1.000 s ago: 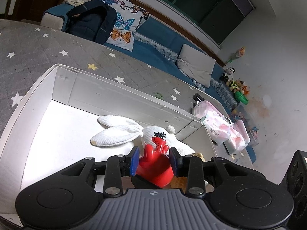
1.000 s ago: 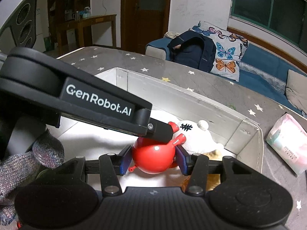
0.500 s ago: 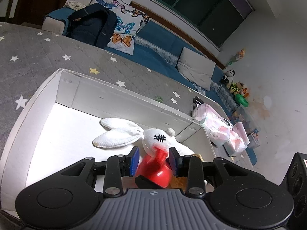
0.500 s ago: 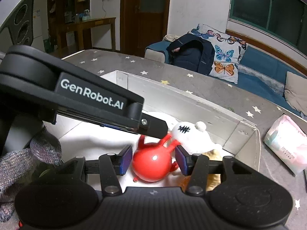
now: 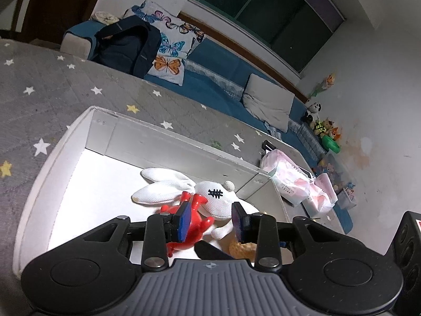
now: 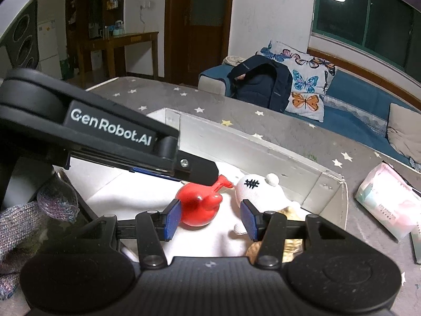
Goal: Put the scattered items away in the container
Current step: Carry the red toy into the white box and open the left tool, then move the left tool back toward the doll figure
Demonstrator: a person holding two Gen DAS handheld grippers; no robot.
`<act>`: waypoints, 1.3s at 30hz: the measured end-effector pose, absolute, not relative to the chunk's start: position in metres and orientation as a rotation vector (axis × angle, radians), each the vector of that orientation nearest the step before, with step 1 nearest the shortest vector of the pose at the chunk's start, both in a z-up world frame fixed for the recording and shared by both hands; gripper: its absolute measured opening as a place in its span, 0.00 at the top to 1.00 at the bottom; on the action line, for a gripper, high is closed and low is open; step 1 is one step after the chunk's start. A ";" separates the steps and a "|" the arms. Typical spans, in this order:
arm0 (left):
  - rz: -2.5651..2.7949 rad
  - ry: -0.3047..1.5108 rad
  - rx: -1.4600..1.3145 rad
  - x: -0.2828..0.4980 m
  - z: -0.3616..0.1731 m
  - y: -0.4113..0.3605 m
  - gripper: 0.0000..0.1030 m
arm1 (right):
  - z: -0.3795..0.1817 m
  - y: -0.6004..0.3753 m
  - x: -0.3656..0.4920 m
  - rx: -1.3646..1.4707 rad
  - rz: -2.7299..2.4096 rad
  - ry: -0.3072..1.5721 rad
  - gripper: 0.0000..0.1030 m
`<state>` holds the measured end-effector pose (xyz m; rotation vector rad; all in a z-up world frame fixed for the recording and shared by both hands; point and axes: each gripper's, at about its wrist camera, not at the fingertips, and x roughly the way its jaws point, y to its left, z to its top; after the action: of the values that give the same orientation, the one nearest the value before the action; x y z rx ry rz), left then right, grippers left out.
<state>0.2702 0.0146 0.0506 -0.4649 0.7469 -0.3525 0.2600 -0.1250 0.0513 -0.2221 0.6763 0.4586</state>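
Left wrist view: a grey star-patterned mattress (image 5: 79,97) is carrying a white cardboard box (image 5: 52,163), the container, which is sitting open-topped with its pale floor brightly lit. Inside the box, a white plush rabbit (image 5: 210,197) is lying on its side with its long ears pointing toward the left wall. A red rubber toy (image 5: 194,221) is lying on the box floor, touching the rabbit's head, and a tan toy (image 5: 240,248) is resting just beside it, partly hidden. Beyond the box's right corner, pink tissue packs (image 5: 286,173) are lying on the mattress. The left gripper (image 5: 210,221) is hovering over the box with its jaws spread apart and grasping nothing.

Right wrist view: the right gripper (image 6: 210,220) is likewise hanging released above the box (image 6: 263,147), its jaws standing wide. The red toy (image 6: 200,205) is sitting near the left blue pad, apparently free of it.
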 end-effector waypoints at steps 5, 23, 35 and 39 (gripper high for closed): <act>-0.352 0.709 -0.459 0.251 0.062 0.020 0.65 | 0.065 -0.129 0.243 -0.208 0.459 0.638 0.51; -0.350 0.679 -0.408 0.162 0.064 0.030 0.65 | 0.068 -0.144 0.148 -0.152 0.523 0.594 0.41; -0.291 0.728 -0.477 0.120 0.038 0.060 0.65 | 0.039 -0.130 0.121 -0.080 0.553 0.660 0.31; -0.286 0.736 -0.497 0.111 0.033 0.068 0.65 | 0.033 -0.128 0.118 -0.058 0.547 0.678 0.27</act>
<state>0.1113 0.0680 0.0333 -0.4972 0.7358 -0.2864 0.1177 -0.1280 0.0329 -0.0575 0.6780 0.5472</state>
